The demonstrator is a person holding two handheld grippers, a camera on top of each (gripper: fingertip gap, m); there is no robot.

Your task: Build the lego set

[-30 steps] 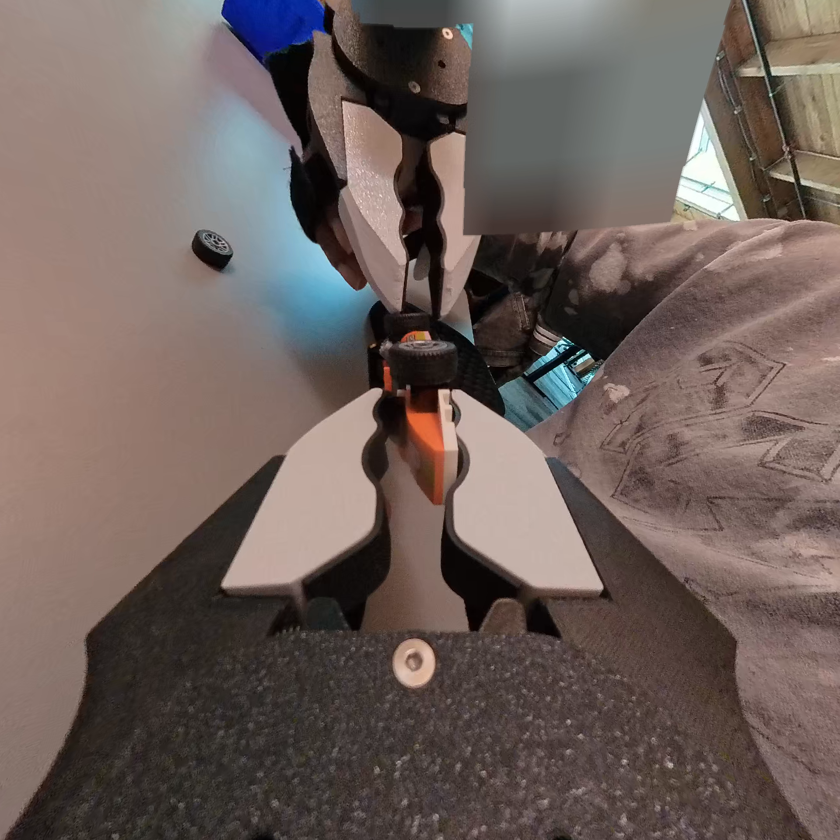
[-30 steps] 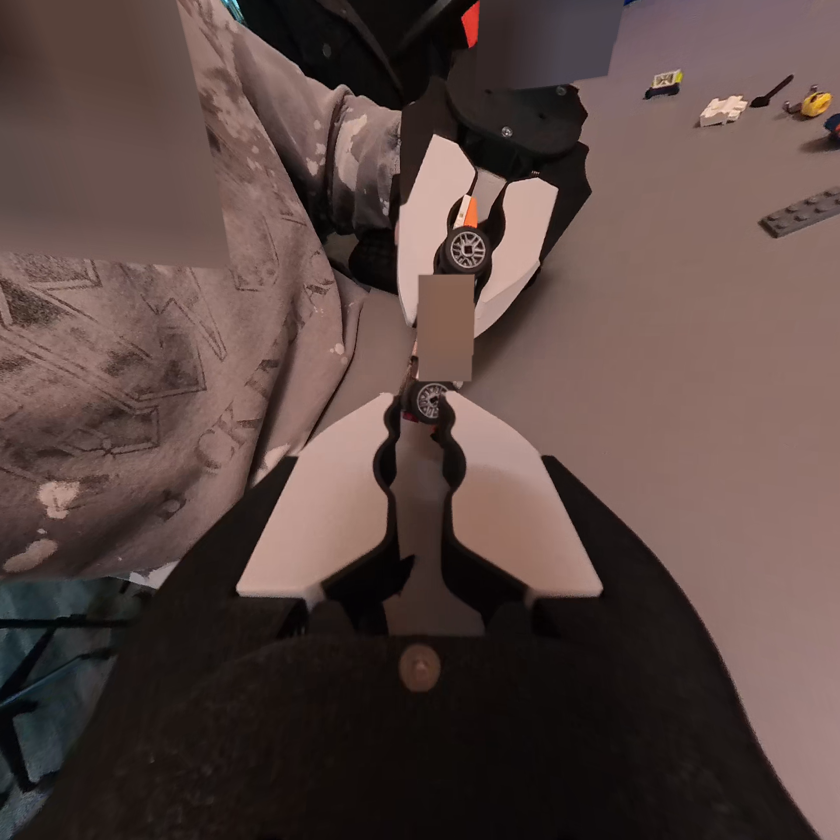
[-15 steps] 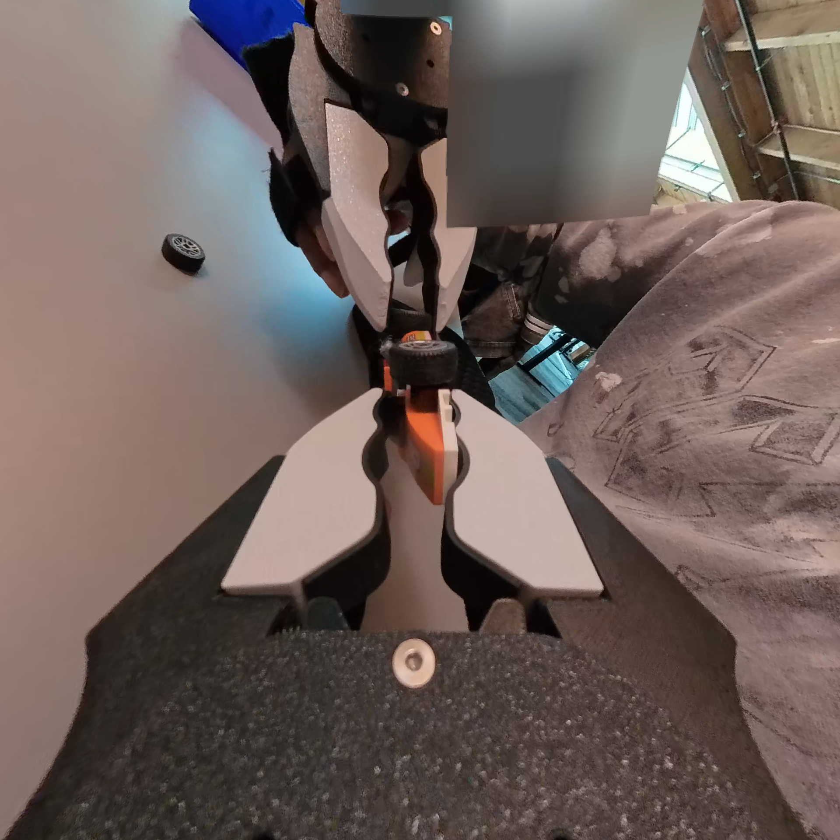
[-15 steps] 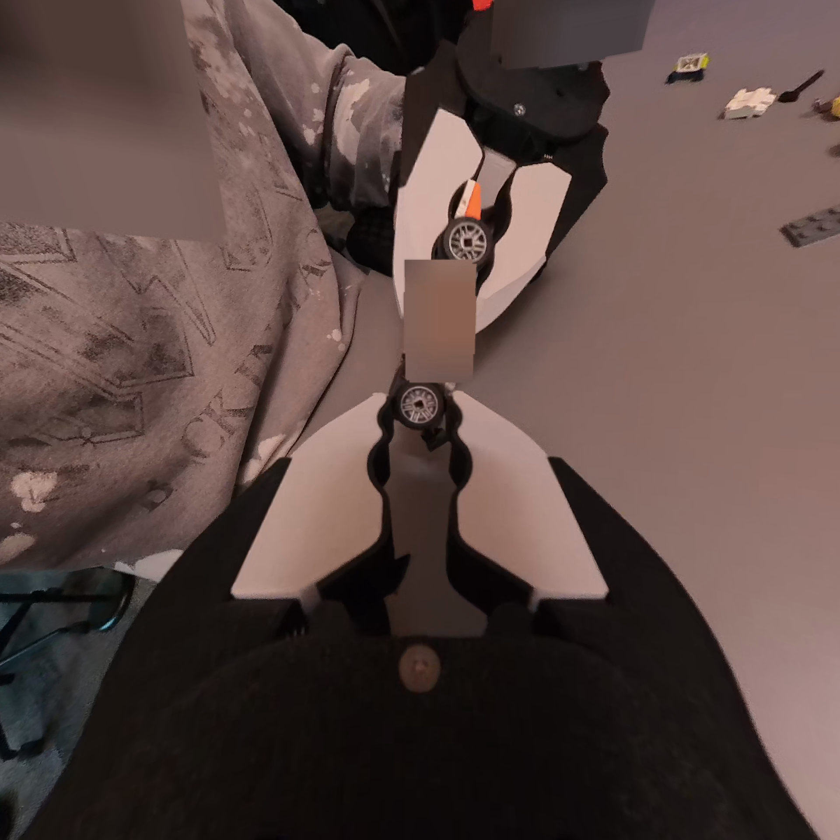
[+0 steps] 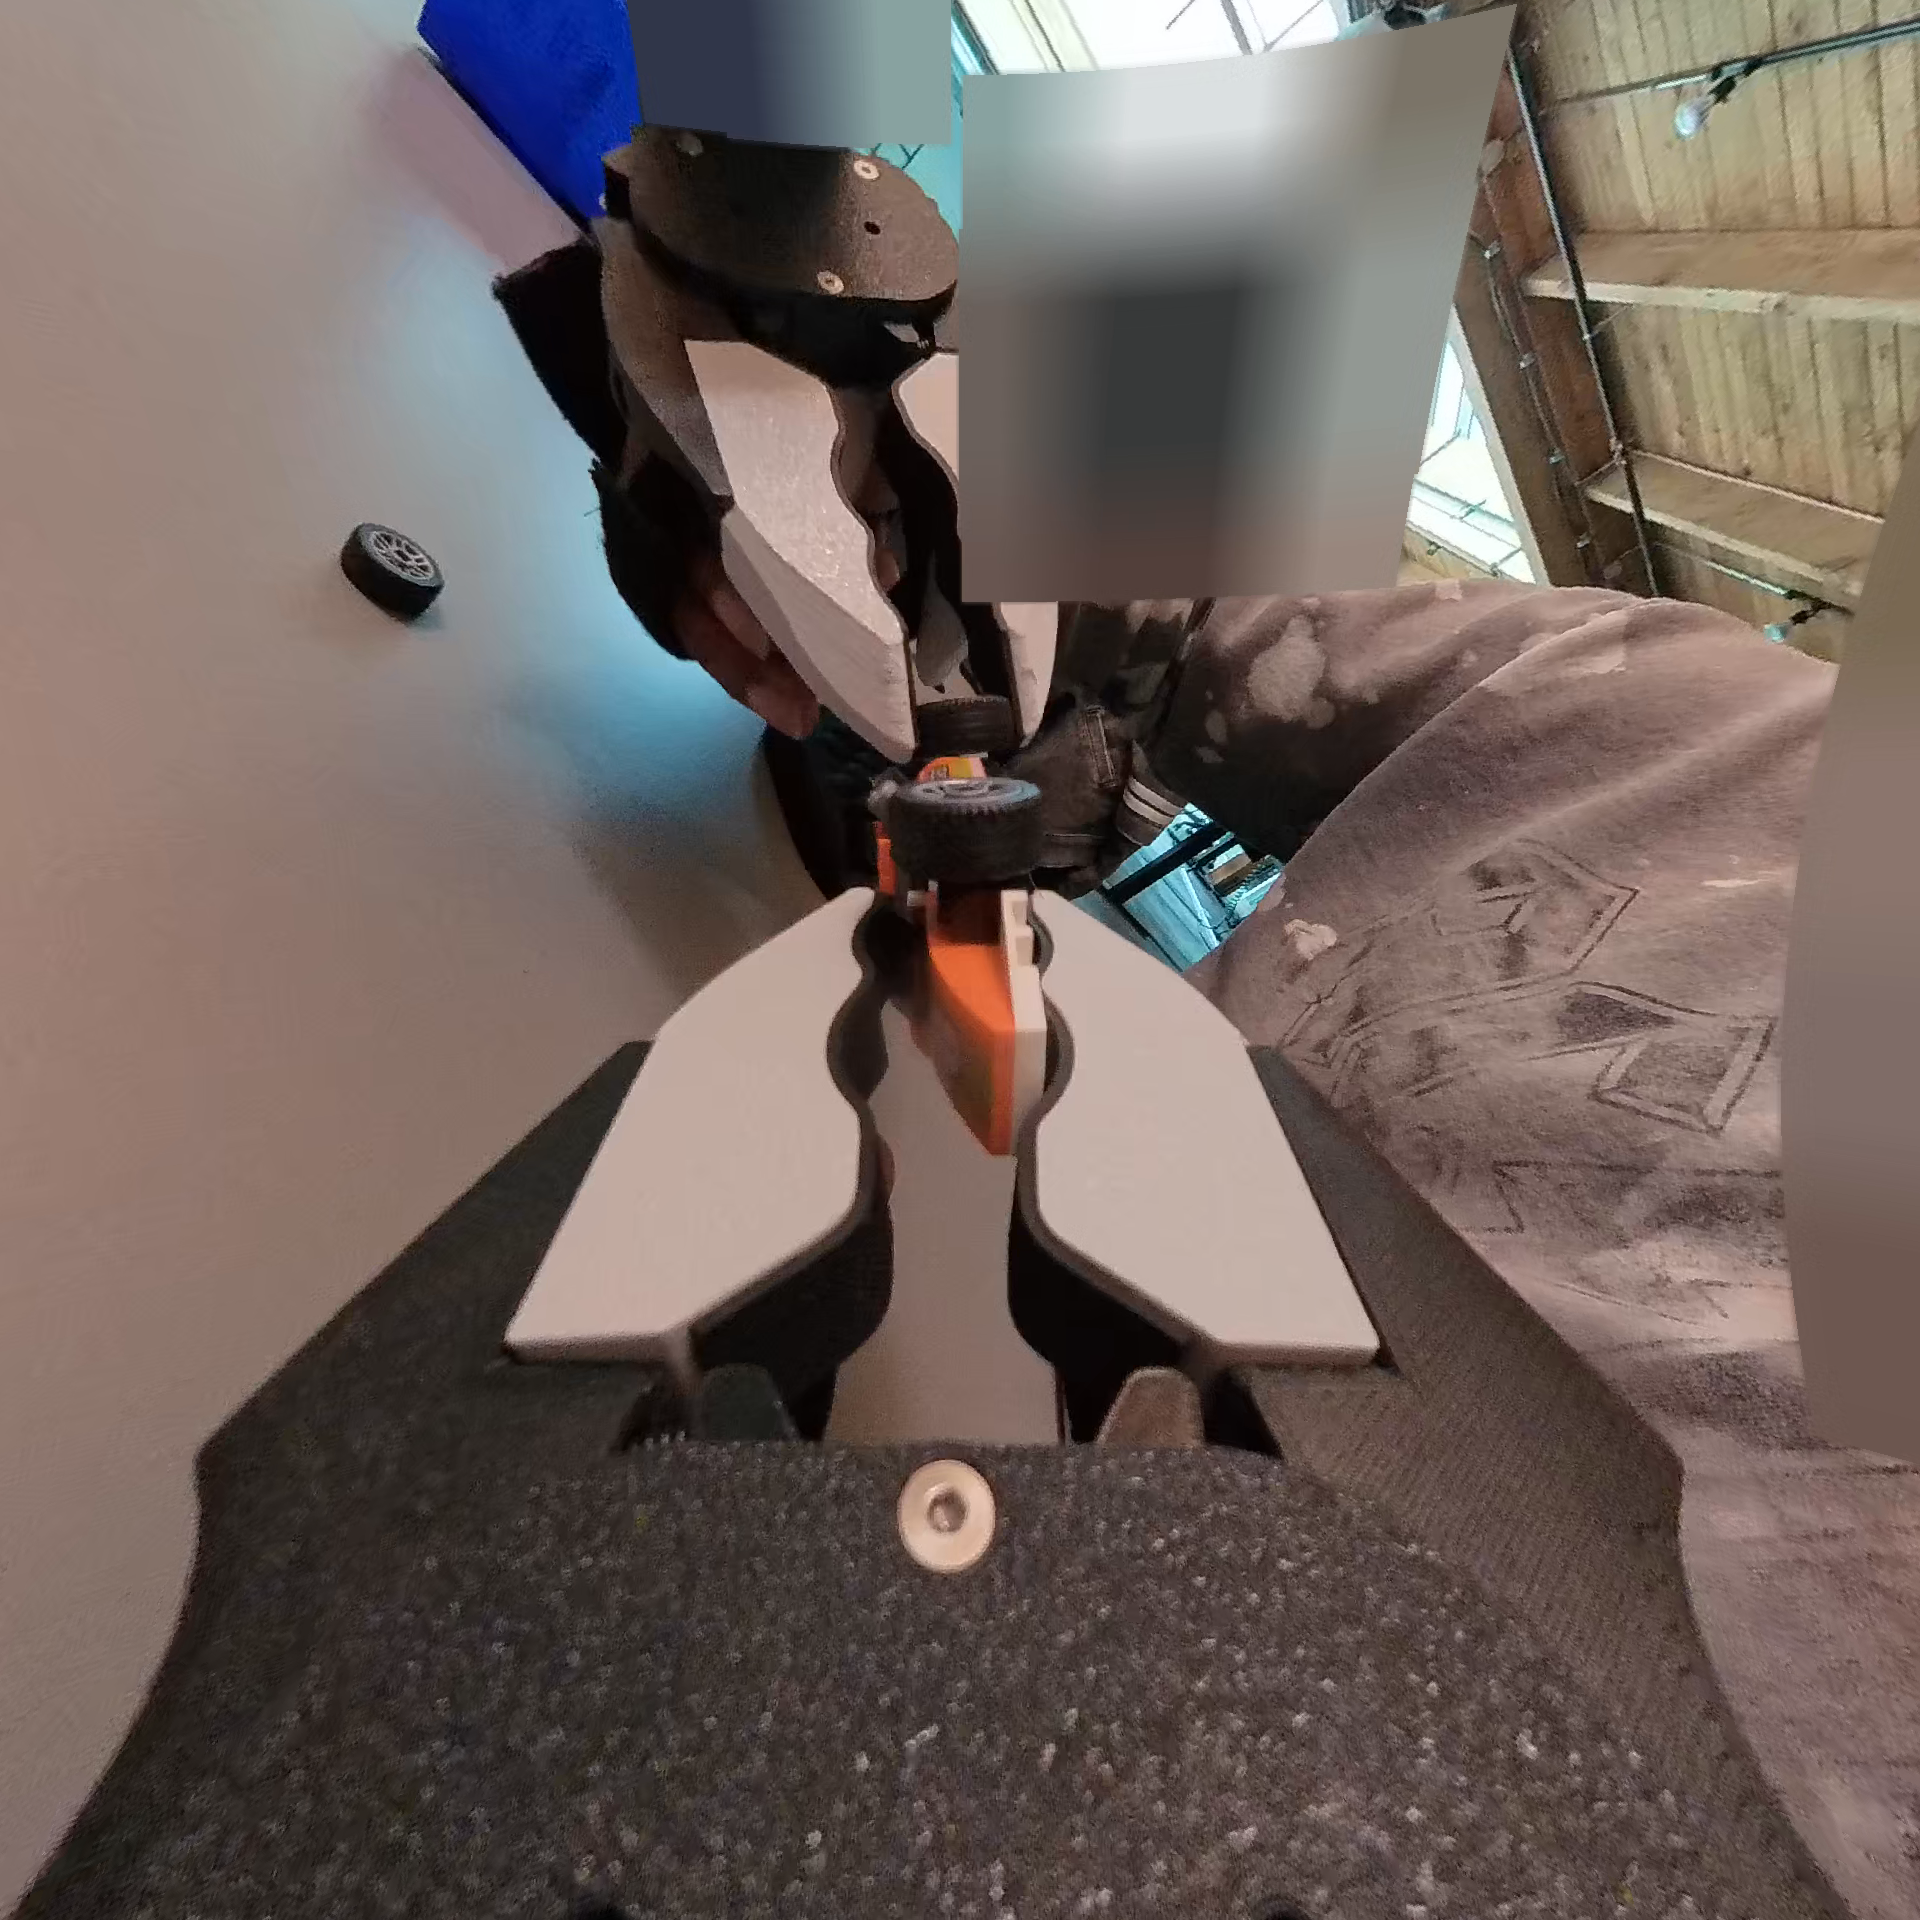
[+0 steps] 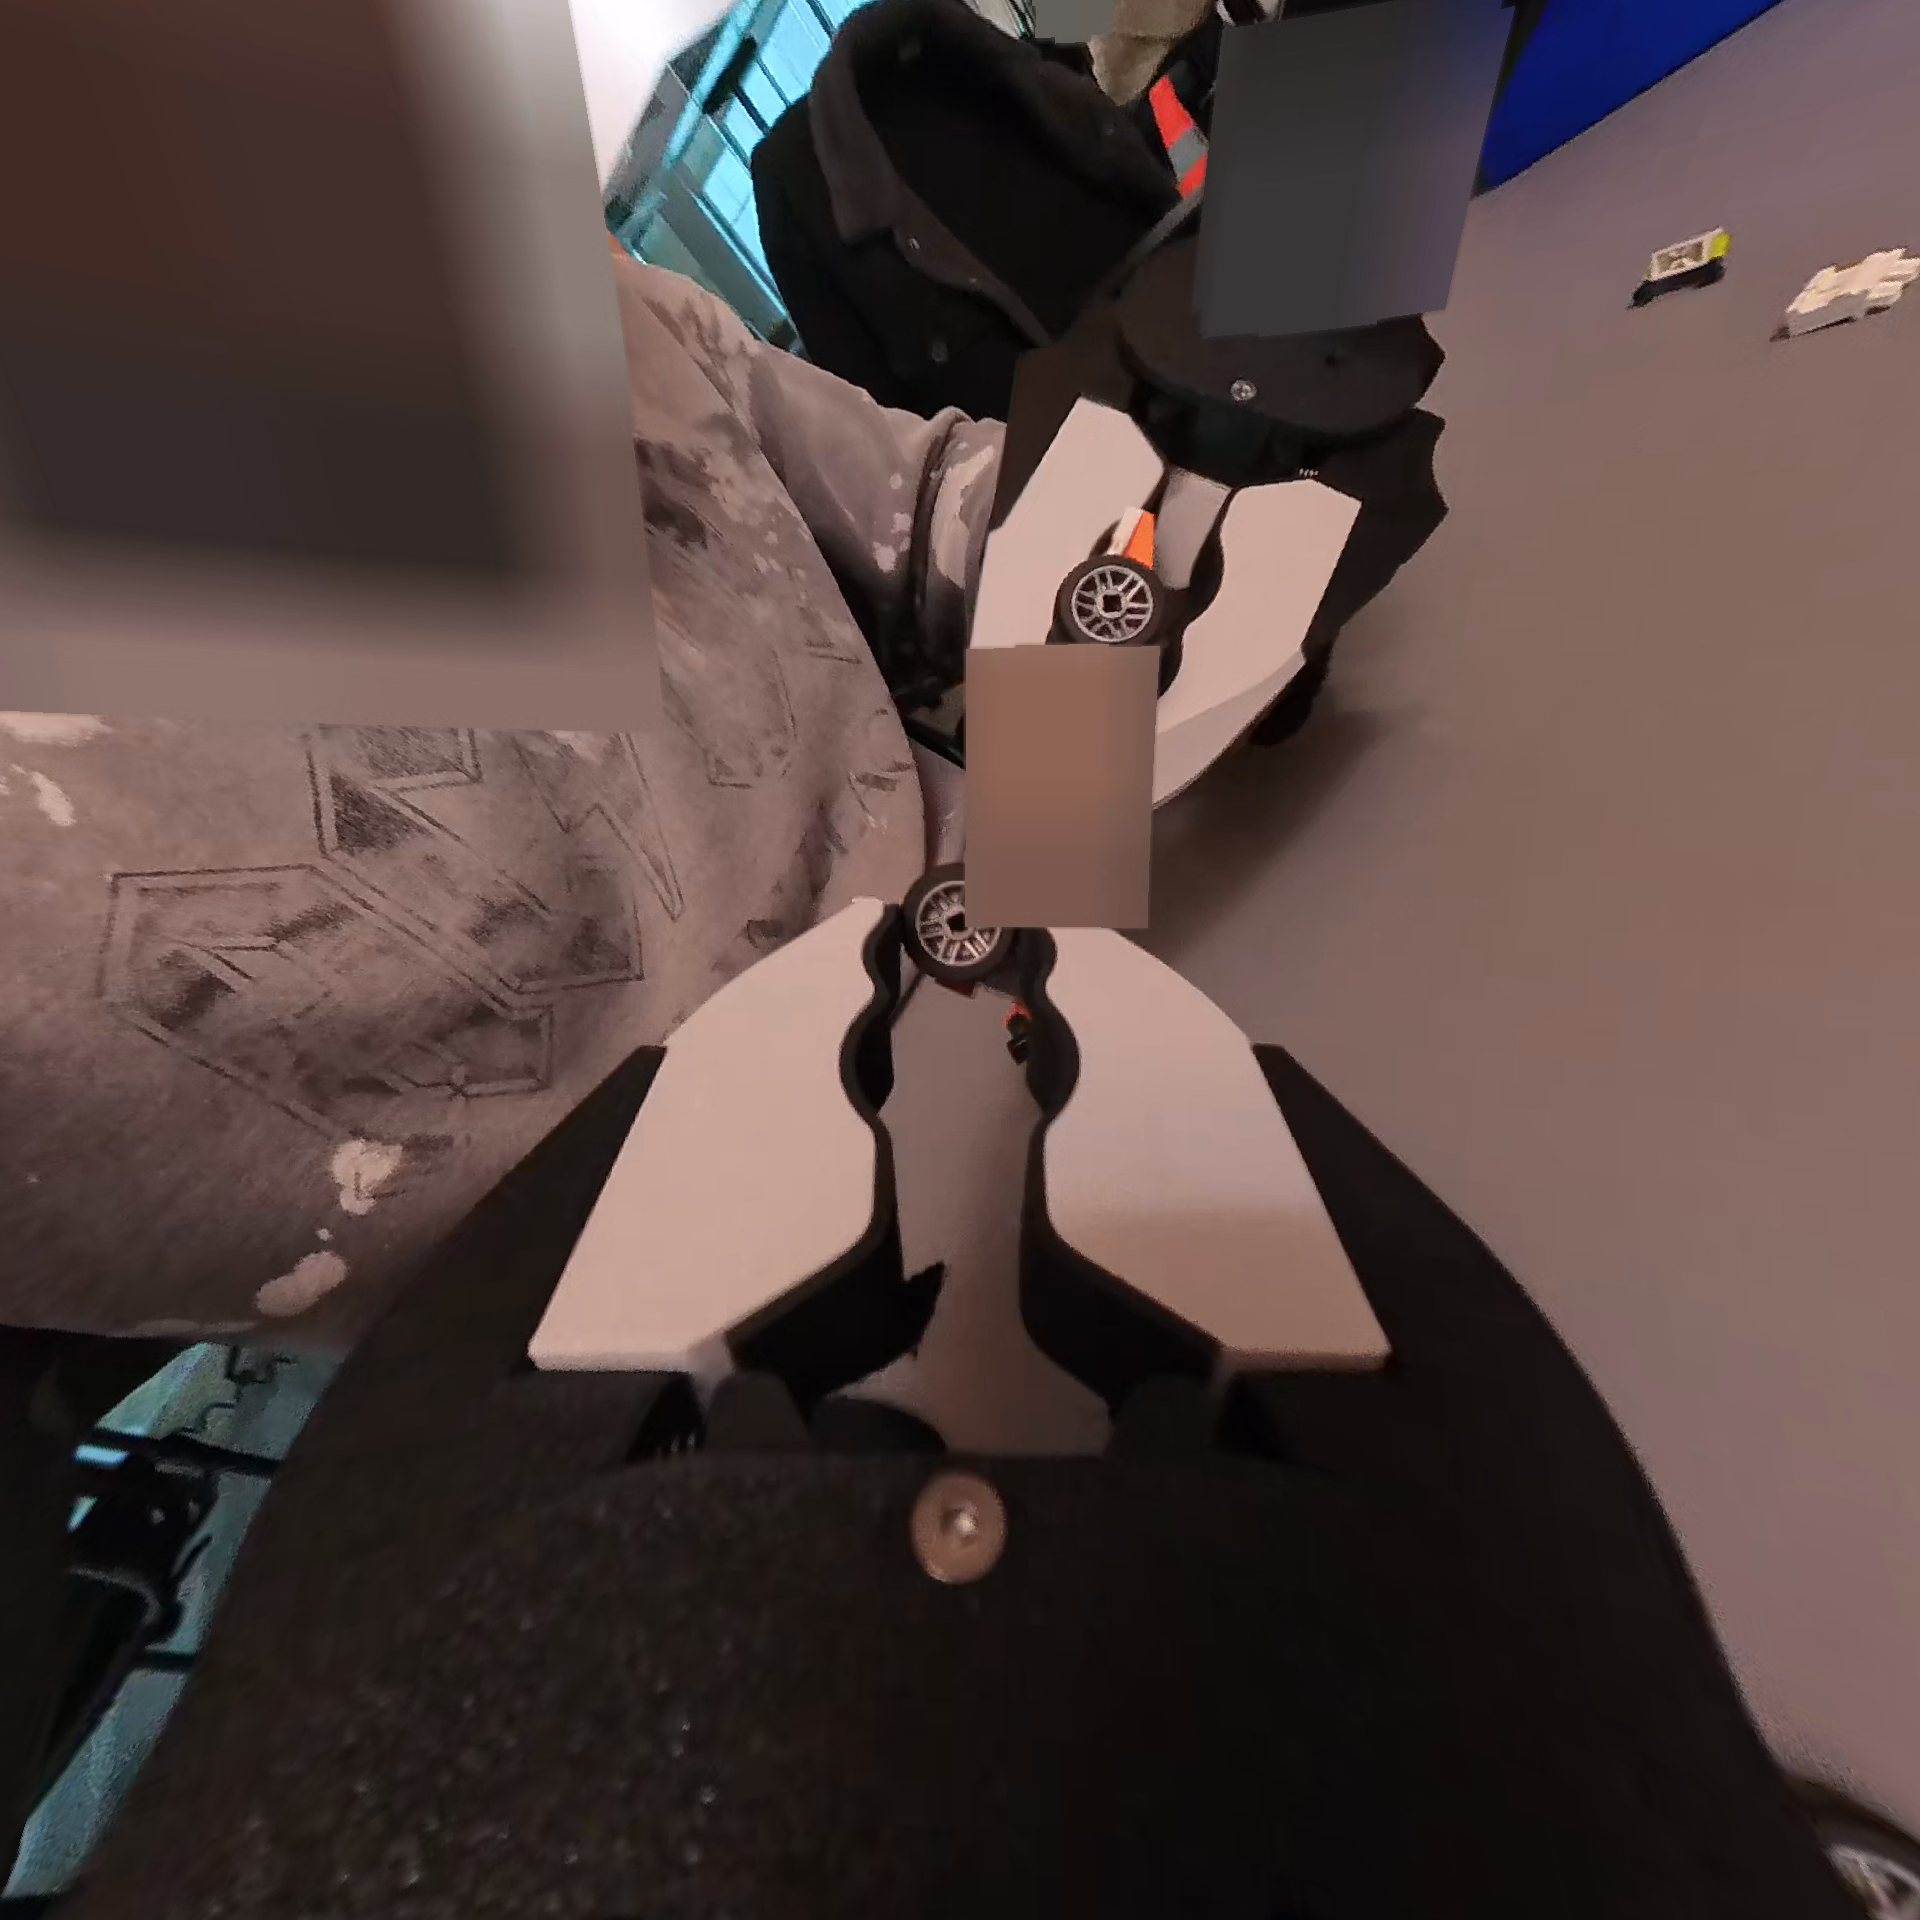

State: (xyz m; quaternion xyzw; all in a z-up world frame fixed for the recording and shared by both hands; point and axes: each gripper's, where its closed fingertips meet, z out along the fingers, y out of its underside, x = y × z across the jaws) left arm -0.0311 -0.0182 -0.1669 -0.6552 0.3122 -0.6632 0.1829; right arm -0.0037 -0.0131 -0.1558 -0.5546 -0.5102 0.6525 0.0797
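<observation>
My left gripper (image 5: 951,909) is shut on an orange and white lego car body (image 5: 982,1029), held up off the grey table (image 5: 208,883). A black wheel (image 5: 966,826) sits on the end of the car that sticks out past the fingertips. My right gripper (image 6: 956,930) faces it, shut on a second black wheel with a grey rim (image 6: 948,928). That wheel (image 5: 961,722) is right against the car's far end. In the right wrist view the car's fitted wheel (image 6: 1112,603) shows between the left gripper's fingers (image 6: 1278,592); a blurred patch hides the contact.
A loose black wheel (image 5: 392,556) lies on the table to the left. Small lego pieces, one yellow and black (image 6: 1683,260) and one white (image 6: 1855,291), lie at the far right. A person in a grey patterned sweatshirt (image 5: 1507,1039) is close beside both grippers.
My right gripper has tilted and turned while holding its wheel against the car's end. My left gripper has kept its hold on the car and barely moved.
</observation>
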